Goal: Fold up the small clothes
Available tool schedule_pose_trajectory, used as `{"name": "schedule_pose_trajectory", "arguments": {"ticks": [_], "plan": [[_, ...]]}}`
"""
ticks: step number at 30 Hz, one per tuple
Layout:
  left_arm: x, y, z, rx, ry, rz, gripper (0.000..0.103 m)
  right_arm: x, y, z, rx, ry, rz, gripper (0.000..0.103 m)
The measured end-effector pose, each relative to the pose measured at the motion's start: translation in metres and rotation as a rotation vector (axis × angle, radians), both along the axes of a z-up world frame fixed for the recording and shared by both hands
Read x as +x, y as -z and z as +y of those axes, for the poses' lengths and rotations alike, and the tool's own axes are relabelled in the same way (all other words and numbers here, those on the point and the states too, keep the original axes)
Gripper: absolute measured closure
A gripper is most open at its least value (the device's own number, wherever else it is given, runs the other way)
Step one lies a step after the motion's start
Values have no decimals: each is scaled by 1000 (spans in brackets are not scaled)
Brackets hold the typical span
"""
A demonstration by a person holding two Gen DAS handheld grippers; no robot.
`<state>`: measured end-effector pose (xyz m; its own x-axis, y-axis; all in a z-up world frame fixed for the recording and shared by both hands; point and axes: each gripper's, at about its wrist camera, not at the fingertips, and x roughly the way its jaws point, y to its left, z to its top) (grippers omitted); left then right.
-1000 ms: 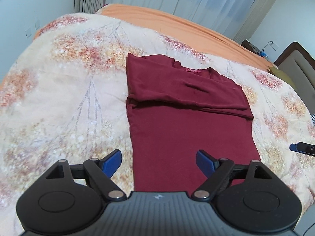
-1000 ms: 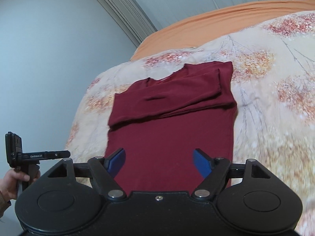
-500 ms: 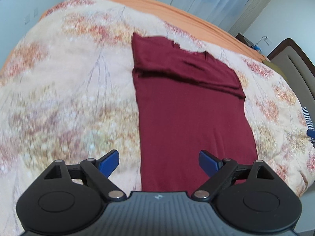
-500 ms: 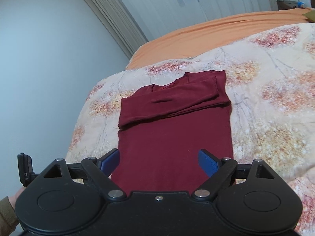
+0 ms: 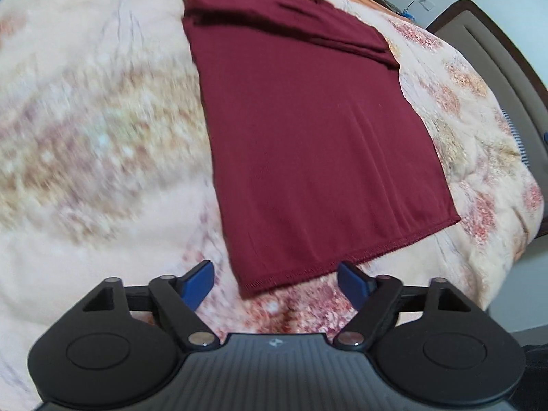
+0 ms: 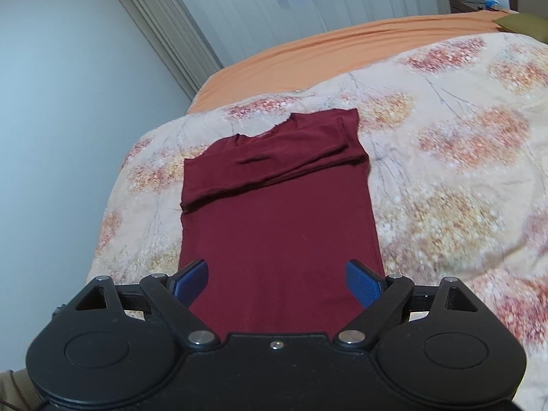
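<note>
A dark red shirt (image 5: 308, 144) lies flat on the floral quilt (image 5: 102, 137), sleeves folded across its chest at the far end. Its hem (image 5: 342, 263) faces me. My left gripper (image 5: 279, 286) is open and empty, just short of the hem's near left corner. My right gripper (image 6: 277, 284) is open and empty above the lower part of the shirt (image 6: 277, 226); the hem is hidden under it.
The quilt (image 6: 462, 188) covers a bed with an orange sheet (image 6: 342, 54) at the far side. A headboard (image 5: 496, 54) stands at right. A wall and curtains (image 6: 239, 7) lie beyond the bed.
Both grippers pulled back toward the shirt's hem. The left one tilted down, so the hem edge now shows. Jaws stayed open.
</note>
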<state>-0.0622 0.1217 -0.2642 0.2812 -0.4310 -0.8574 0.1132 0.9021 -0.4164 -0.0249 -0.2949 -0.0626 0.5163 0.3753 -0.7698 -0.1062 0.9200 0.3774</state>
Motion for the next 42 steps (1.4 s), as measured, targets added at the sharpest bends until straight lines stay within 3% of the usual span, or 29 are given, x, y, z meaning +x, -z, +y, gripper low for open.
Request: {"name": "schedule_pose_trajectory", "arguments": {"ticks": [3, 5, 7, 14, 19, 22, 25, 27, 28, 29, 32, 34, 39, 42], "plan": [[1, 14, 3, -48, -45, 32, 33, -7, 1, -1, -14, 13, 15, 14], [1, 15, -1, 12, -38, 2, 37, -14, 0, 0, -26, 17, 10, 14], [-2, 11, -12, 89, 45, -58, 37, -20, -1, 0, -37, 19, 5, 14], [-33, -5, -48, 389, 536, -319, 34, -38, 1, -12, -30, 90, 18, 14], [-64, 12, -71, 629, 959, -493, 34, -46, 5, -14, -22, 106, 27, 14], [-81, 25, -79, 710, 1154, -642, 33, -48, 4, -15, -21, 110, 27, 14], [-87, 37, -82, 760, 1275, -741, 34, -49, 2, -16, -24, 116, 23, 13], [-85, 38, -84, 752, 1297, -764, 50, -49, 1, -18, -26, 123, 21, 13], [-83, 37, -86, 739, 1280, -755, 73, -50, 0, -19, -27, 127, 19, 13], [-76, 35, -87, 729, 1242, -736, 88, -50, -1, -20, -28, 130, 17, 13], [-55, 22, -87, 647, 1068, -650, 90, -51, 0, -26, -26, 146, 17, 13], [-37, 7, -82, 527, 933, -556, 91, -51, 3, -30, -26, 153, 24, 13], [16, -25, -49, 156, 465, -308, 91, -48, 13, -38, -39, 124, 18, 13], [43, -21, -23, 52, 172, -180, 91, -40, 23, -41, -71, 65, 17, 13]]}}
